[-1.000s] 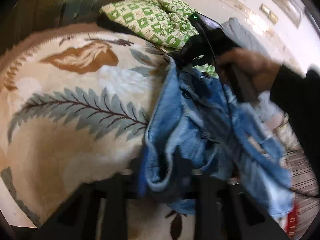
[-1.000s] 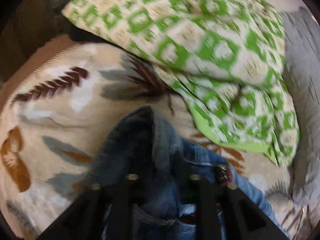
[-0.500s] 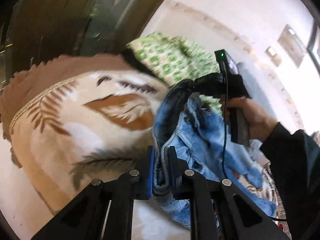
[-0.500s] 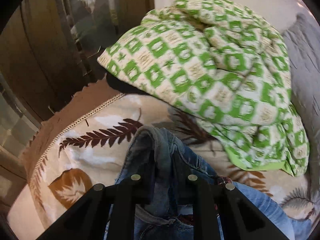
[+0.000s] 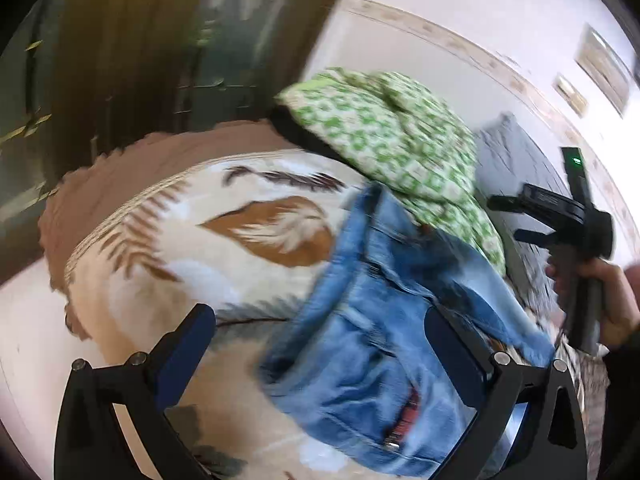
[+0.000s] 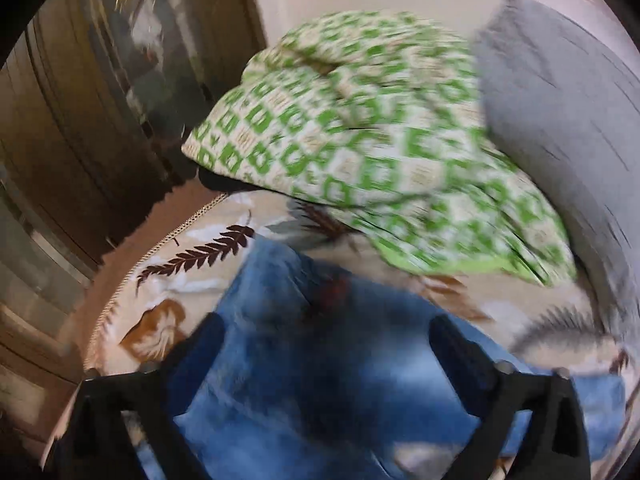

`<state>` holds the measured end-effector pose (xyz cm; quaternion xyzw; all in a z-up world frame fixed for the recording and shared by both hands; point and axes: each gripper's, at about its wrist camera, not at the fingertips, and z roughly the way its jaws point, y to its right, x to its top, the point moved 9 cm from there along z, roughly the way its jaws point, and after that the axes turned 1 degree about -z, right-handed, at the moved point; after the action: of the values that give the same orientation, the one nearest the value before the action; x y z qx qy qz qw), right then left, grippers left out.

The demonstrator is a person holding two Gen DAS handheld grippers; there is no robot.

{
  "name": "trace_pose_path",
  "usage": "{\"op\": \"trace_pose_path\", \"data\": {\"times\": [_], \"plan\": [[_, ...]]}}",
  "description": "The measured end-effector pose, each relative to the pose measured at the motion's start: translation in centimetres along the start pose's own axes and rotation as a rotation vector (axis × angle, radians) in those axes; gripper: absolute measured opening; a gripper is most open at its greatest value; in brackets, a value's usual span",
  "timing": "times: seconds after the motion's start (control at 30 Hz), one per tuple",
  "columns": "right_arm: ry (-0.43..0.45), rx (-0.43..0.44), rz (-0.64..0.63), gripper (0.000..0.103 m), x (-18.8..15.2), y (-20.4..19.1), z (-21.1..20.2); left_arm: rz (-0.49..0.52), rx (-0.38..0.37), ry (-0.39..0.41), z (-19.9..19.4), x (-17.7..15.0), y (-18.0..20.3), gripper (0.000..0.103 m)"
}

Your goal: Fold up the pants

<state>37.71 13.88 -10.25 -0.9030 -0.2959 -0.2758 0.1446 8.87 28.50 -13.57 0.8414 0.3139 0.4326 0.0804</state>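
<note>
Blue denim pants (image 5: 380, 320) lie in a loose heap on a leaf-patterned blanket (image 5: 180, 248); they also show in the right wrist view (image 6: 320, 360), blurred. My left gripper (image 5: 320, 344) is open, its fingers wide apart on either side of the heap, holding nothing. My right gripper (image 6: 326, 356) is open above the pants, its fingers spread. In the left wrist view the right gripper (image 5: 508, 218) is held up at the right, clear of the pants, with both fingers apart.
A green-and-white checked quilt (image 5: 400, 144) lies behind the pants; it also shows in the right wrist view (image 6: 380, 120). A grey pillow (image 6: 560, 112) is at the right. A dark wooden wardrobe (image 5: 120, 60) stands left. The blanket's edge (image 5: 80, 208) falls off left.
Both grippers have opened and let go of the pants. The pants have dropped onto the blanket in a heap. The right gripper has pulled away to the right and up.
</note>
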Motion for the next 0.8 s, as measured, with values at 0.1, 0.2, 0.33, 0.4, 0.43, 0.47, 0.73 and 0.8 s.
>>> {"op": "trace_pose_path", "data": {"times": [0.1,0.2,0.33,0.4,0.43,0.47,0.73,0.8], "plan": [[0.01,-0.047,0.042,0.103,-3.4,5.0,-3.7,0.084,-0.064,-0.077,0.9,-1.3,4.5,0.103],[0.025,-0.149,0.087,0.103,-7.6,11.2,-7.8,0.192,-0.12,-0.134,2.0,-2.8,9.0,0.103],[0.004,-0.237,0.231,0.103,-14.0,20.4,-12.7,0.401,-0.223,-0.233,3.8,-5.3,17.0,0.103],[0.001,-0.247,0.316,0.103,-16.6,24.3,-14.6,0.515,-0.286,-0.282,4.8,-6.3,21.2,0.103],[0.005,-0.245,0.361,0.103,-17.7,25.9,-15.5,0.574,-0.314,-0.302,5.1,-6.9,23.3,0.103],[0.011,-0.238,0.401,0.103,-18.6,27.5,-16.1,0.63,-0.336,-0.314,5.5,-7.3,25.1,0.103],[-0.019,-0.174,0.537,0.103,-20.4,35.9,-16.7,0.998,-0.435,-0.376,10.8,-8.0,36.7,0.103],[-0.028,-0.155,0.529,0.103,-19.6,37.0,-15.5,1.072,-0.444,-0.375,12.3,-7.9,38.5,0.103]]}}
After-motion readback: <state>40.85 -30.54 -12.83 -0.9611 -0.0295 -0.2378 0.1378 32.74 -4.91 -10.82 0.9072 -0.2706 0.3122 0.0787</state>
